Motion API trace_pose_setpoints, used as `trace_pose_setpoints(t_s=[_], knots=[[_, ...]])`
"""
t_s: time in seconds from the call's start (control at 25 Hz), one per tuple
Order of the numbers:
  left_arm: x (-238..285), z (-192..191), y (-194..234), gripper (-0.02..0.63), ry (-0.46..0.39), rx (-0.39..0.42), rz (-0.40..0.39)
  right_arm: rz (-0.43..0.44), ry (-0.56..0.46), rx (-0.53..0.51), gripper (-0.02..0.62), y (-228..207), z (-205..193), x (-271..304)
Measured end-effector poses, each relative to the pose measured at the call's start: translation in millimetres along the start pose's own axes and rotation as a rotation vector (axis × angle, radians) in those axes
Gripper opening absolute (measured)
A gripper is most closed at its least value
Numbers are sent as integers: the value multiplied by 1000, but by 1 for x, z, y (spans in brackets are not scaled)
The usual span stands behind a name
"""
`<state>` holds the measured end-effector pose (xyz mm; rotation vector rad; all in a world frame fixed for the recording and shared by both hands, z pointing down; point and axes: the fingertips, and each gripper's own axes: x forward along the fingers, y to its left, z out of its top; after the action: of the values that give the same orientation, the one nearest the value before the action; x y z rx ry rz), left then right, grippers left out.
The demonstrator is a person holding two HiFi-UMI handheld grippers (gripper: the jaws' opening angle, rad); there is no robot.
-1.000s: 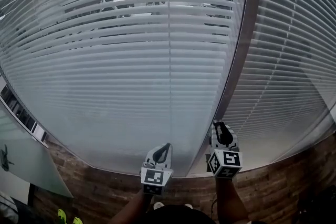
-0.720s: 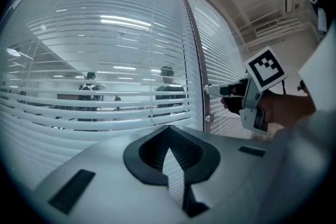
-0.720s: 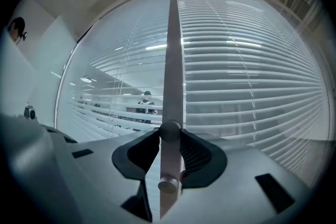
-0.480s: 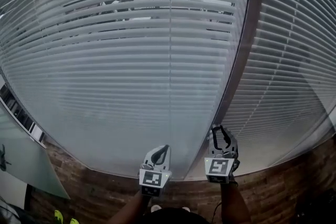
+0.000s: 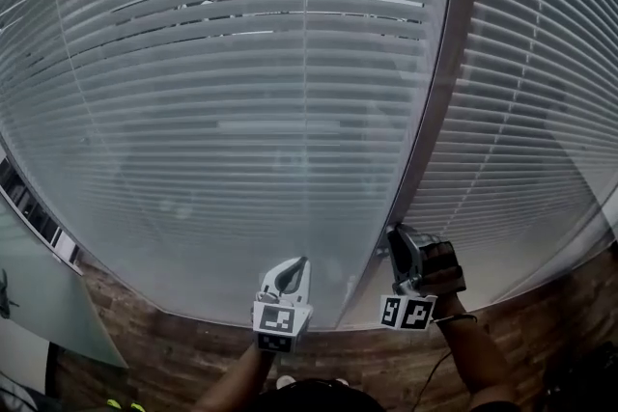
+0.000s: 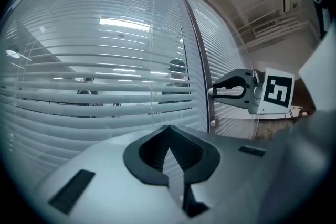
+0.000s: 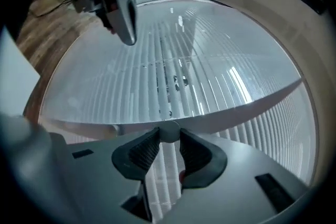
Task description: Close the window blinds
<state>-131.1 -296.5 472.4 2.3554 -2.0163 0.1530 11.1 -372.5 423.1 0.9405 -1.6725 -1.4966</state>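
Note:
The left window blind (image 5: 241, 111) has white slats tilted nearly flat, with thin dark gaps only near its top. A second blind (image 5: 521, 111) hangs to the right of the dark frame post (image 5: 439, 92). My right gripper (image 5: 396, 241) is at the foot of that post, rolled onto its side. Its jaws are shut on the round white end of the blind's tilt wand (image 7: 168, 132). My left gripper (image 5: 293, 273) hovers just before the left blind with its tips together (image 6: 168, 127) and nothing between them. The right gripper (image 6: 212, 92) also shows in the left gripper view.
A brick-patterned wall (image 5: 174, 352) runs below the window sill. A pale glass panel (image 5: 39, 294) stands at the lower left. Dim figures of people (image 6: 177, 68) show through the slats in the left gripper view.
My right gripper has rolled about a quarter turn on the wand, and its marker cube has swung down. The left blind's slats have tilted further shut, hiding most of the room behind.

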Motion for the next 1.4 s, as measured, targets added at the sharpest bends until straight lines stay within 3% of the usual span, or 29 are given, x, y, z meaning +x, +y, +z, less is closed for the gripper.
trace_pose_setpoints(t_s=[0.12, 0.2, 0.52, 0.64, 0.88, 1.04, 1.16, 1.24, 1.4], knots=[[0, 1, 2, 0, 1, 0, 6, 29, -2, -160, 126, 1, 2, 0], [0, 1, -2, 0, 1, -2, 3, 46, -1, -213, 127, 1, 0, -1], [0, 2, -10, 0, 7, 7, -9, -9, 17, -243, 127, 1, -1, 0], [-1, 0, -11, 0, 9, 6, -8, 26, -20, -50, 127, 2, 0, -3], [-1, -3, -13, 0, 14, 5, -8, 49, -21, 573, 158, -8, -4, -9], [-1, -3, -12, 0, 13, -1, 0, 20, -52, 999, 158, -11, -10, -16], [-2, -4, -7, 0, 17, 5, 11, 22, -31, 1249, 158, -7, -18, -15], [-3, -3, -6, 0, 12, -3, 18, 26, -41, 1324, 158, -6, -17, -13], [-5, -5, -7, 0, 14, -8, 20, -8, -6, 1275, 158, -17, -8, -7]])
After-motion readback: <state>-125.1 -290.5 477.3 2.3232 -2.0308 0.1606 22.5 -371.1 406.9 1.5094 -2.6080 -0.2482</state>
